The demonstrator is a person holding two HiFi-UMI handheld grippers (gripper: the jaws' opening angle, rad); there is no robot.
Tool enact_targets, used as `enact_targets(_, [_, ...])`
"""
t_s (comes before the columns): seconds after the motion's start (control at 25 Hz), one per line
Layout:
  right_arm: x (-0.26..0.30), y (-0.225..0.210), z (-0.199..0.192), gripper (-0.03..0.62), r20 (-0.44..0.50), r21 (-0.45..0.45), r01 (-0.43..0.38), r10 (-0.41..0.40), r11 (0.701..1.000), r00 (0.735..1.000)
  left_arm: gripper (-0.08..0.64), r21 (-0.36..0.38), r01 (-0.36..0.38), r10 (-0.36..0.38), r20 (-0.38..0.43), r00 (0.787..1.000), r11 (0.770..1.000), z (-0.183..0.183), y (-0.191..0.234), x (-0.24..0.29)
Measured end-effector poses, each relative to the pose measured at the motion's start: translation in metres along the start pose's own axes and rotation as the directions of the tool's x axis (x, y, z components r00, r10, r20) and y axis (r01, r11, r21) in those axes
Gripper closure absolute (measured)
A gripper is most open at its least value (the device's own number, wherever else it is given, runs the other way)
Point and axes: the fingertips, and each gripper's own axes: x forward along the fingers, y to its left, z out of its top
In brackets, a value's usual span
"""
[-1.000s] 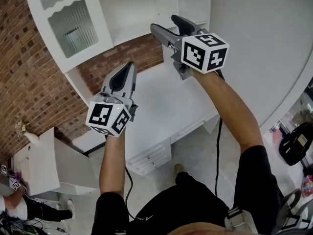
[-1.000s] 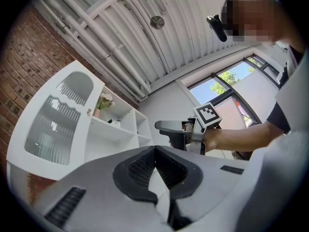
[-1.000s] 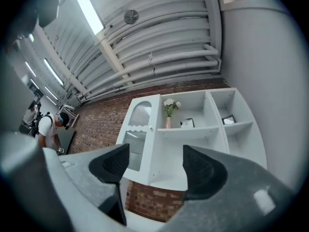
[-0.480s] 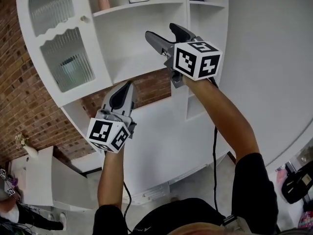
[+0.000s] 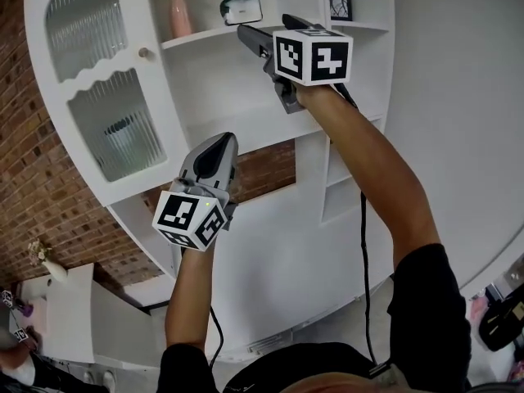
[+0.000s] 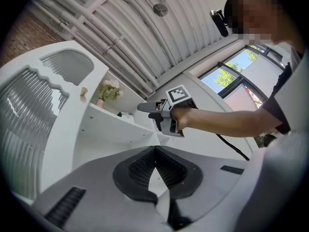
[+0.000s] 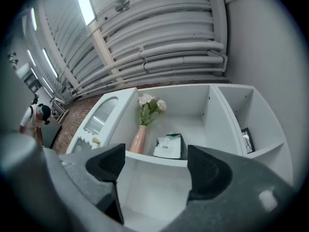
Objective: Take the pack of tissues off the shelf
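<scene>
white shelf (image 7: 159,159) up high, tissues (image 7: 169,146) sitting on it just beside the vase (image 7: 138,140). right hand-held gripper (image 7: 157,166) opening, empty, aimed at them; left hand-held gripper (image 6: 154,151) closed, empty. pack looks light and squishy, i'd pinch its sides gently.

The pack of tissues (image 7: 169,146) sits on the shelf (image 7: 157,160), right of the vase (image 7: 138,140).
</scene>
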Motion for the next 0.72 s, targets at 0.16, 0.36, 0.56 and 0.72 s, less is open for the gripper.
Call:
enact_targets(0.16, [0.031, -0.012, 0.01, 0.196, -0.021, -0.011, 0.042, -0.042, 0.999, 0.999, 0.561, -0.001, 0.02, -0.02, 0.012, 1.0, 1.0, 0.003, 0.014, 0.012])
enact_targets(0.36, [0.071, -0.019, 0.008, 0.166, -0.107, -0.071, 0.088, -0.095, 0.994, 0.99, 0.561, -0.009, 0.04, -0.04, 0.039, 0.998, 0.999, 0.006, 0.025, 0.019])
enact_targets(0.56, [0.108, -0.027, 0.002, 0.146, -0.22, -0.145, 0.13, -0.16, 0.981, 0.962, 0.561, -0.01, 0.06, -0.06, 0.06, 0.996, 0.998, 0.006, 0.029, 0.025])
enact_targets(0.72, [0.126, -0.034, -0.006, 0.144, -0.289, -0.182, 0.153, -0.202, 0.971, 0.936, 0.561, -0.006, 0.055, -0.054, 0.065, 0.996, 0.998, 0.003, 0.041, 0.022])
